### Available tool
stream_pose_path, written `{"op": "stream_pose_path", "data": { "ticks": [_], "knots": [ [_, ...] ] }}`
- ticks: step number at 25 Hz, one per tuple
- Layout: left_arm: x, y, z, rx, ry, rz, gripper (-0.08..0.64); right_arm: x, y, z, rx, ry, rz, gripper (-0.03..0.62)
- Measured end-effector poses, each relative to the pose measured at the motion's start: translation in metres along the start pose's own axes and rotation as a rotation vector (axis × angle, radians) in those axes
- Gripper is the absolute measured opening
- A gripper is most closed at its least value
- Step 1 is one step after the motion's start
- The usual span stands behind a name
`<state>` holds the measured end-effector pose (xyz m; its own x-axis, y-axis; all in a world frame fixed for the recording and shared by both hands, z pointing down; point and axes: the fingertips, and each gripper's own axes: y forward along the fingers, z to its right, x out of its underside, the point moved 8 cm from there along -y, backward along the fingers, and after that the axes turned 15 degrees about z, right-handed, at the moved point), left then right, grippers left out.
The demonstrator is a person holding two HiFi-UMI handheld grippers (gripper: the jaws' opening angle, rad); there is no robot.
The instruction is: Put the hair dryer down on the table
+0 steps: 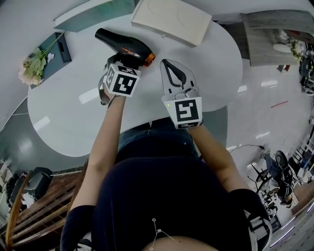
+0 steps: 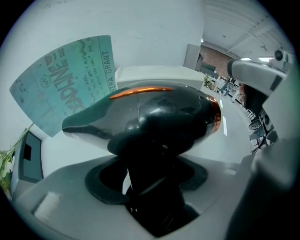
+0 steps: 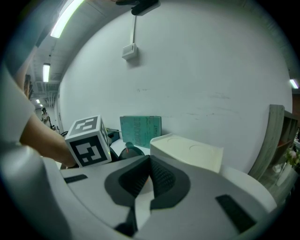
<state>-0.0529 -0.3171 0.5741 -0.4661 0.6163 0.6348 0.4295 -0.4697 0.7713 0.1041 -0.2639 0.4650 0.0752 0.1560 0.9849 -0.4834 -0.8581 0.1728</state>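
Observation:
The black hair dryer (image 1: 122,44) with an orange ring at its rear end lies slanted low over the white oval table (image 1: 211,73). I cannot tell whether it touches the tabletop. My left gripper (image 1: 123,63) points steeply down and is shut on the dryer's handle (image 2: 157,187); the dryer's body (image 2: 159,117) fills the left gripper view. To its right, my right gripper (image 1: 168,64) hovers over the table, shut with its jaws touching and nothing between them (image 3: 149,164). In the right gripper view the left gripper's marker cube (image 3: 89,140) hides most of the dryer.
A cream box (image 1: 171,19) sits at the table's far edge, with a teal book (image 1: 93,12) leaning behind it. Flowers (image 1: 34,66) and a dark flat device (image 1: 61,49) lie at the far left. A wooden chair (image 1: 39,206) stands at lower left.

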Motion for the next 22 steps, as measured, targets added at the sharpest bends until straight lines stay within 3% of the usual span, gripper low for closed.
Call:
{"op": "stream_pose_path", "data": {
  "ticks": [5,7,10,13,17,18,20,22],
  "knots": [
    [0.0,0.0,0.0,0.058,-0.04,-0.006,0.272,0.0,-0.005,0.0,0.005,0.003,0.006,-0.012],
    [-0.001,-0.002,0.004,0.105,-0.038,-0.015,0.344,-0.001,-0.006,-0.001,0.003,0.0,0.01,-0.012],
    [-0.003,-0.011,0.008,0.123,-0.027,-0.008,0.371,-0.003,-0.007,-0.004,0.001,-0.003,0.016,-0.012],
    [-0.007,-0.029,0.004,0.099,-0.039,0.051,0.371,-0.007,-0.009,-0.007,-0.002,-0.01,0.027,-0.012],
    [-0.021,-0.068,-0.001,0.03,-0.024,0.198,0.368,-0.018,-0.01,-0.013,-0.014,-0.031,0.054,-0.012],
    [-0.026,-0.08,-0.002,0.013,-0.023,0.248,0.345,-0.022,-0.01,-0.014,-0.018,-0.037,0.065,-0.012],
    [-0.034,-0.105,-0.003,-0.023,-0.031,0.369,0.173,-0.033,-0.009,-0.019,-0.027,-0.044,0.092,-0.012],
    [-0.041,-0.131,-0.003,-0.056,-0.039,0.485,0.074,-0.046,-0.008,-0.025,-0.038,-0.052,0.129,-0.012]
  ]
}}
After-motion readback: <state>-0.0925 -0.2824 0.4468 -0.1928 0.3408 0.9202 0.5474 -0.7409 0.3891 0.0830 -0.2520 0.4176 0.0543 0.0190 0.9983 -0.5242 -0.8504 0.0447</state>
